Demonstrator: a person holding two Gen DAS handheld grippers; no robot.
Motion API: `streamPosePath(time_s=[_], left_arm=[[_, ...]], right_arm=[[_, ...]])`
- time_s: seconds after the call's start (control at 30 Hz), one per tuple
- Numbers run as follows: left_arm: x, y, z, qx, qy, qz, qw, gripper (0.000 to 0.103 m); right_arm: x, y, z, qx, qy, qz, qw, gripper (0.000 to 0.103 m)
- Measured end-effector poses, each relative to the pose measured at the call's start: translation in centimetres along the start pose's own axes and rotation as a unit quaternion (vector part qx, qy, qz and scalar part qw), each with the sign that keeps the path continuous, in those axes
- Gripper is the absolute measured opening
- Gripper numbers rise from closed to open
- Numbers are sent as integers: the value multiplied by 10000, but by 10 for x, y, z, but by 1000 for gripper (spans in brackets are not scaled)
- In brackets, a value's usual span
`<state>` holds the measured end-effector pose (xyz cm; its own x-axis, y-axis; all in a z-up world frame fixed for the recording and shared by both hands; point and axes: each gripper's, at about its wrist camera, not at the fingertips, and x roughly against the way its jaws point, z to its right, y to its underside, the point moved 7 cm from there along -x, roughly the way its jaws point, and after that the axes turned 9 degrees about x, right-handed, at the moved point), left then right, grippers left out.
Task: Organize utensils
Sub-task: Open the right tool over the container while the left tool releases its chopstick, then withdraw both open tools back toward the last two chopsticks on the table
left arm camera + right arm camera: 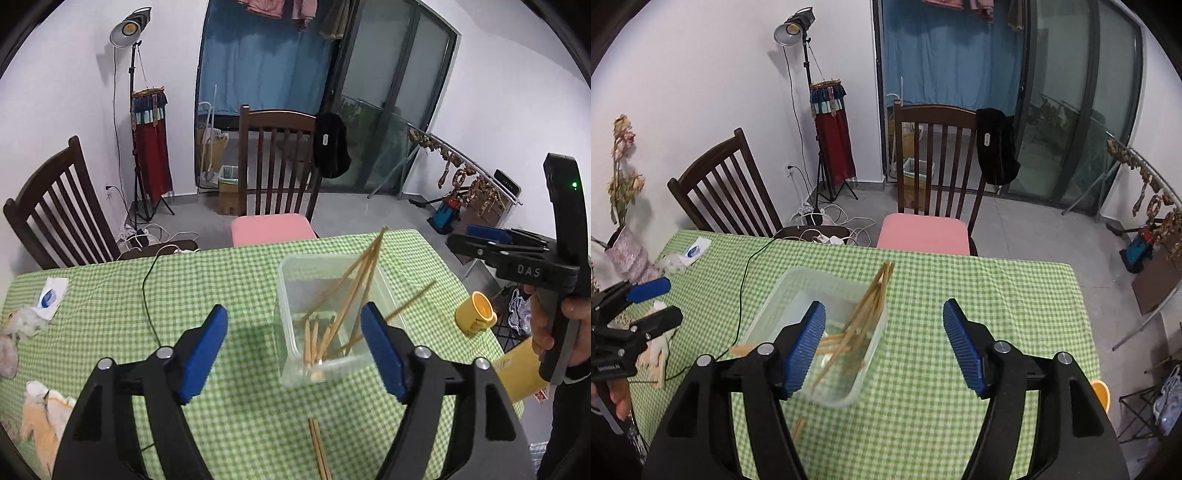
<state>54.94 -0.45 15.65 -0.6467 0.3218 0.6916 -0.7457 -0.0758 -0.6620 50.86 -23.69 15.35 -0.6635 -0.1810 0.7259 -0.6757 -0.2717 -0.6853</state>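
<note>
Fingers of the left gripper (295, 347) and right gripper (884, 343) are standing wide, holding nothing. Chopsticks (347, 295) are leaning inside the clear tub (291, 280) on the checked tablecloth (221, 280).

— How is the room lit?
— Evenly and brightly; a studio lamp (130, 27) glows at far left, casting soft shadows on the checked tablecloth (229, 280).
— Picture quality?
— Fisheye bends walls and door frames; corners go black; chopsticks (864, 314) blur slightly.
</note>
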Motion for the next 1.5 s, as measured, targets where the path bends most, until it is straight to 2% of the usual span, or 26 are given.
streamPosePath(time_s=[0.4, 0.47, 0.57, 0.63, 0.87, 1.13, 1.37, 1.5], left_arm=[[69, 45, -1, -68, -217, 441, 9988, 78], [81, 56, 0, -131, -259, 531, 9982, 78], [98, 72, 4, -242, -292, 713, 9967, 86], [114, 84, 6, -282, -306, 936, 9947, 87], [158, 136, 16, -93, -192, 1437, 9894, 91], [180, 200, 37, -199, -242, 1803, 9831, 94], [201, 261, 47, -282, -465, 2206, 9738, 95], [207, 296, 52, -327, -441, 2419, 9687, 95]], right_arm=[[50, 52, -23, 46, -140, 273, 9995, 72], [56, 61, -27, 67, -131, 319, 9994, 76], [65, 78, -34, 155, -73, 442, 9989, 79], [73, 92, -40, 190, -126, 536, 9983, 79], [99, 136, -56, 204, -227, 905, 9954, 81], [125, 190, -71, 311, -106, 1237, 9918, 84], [139, 243, -90, 414, 67, 1404, 9892, 84], [141, 276, -107, 484, 125, 1508, 9873, 86]])
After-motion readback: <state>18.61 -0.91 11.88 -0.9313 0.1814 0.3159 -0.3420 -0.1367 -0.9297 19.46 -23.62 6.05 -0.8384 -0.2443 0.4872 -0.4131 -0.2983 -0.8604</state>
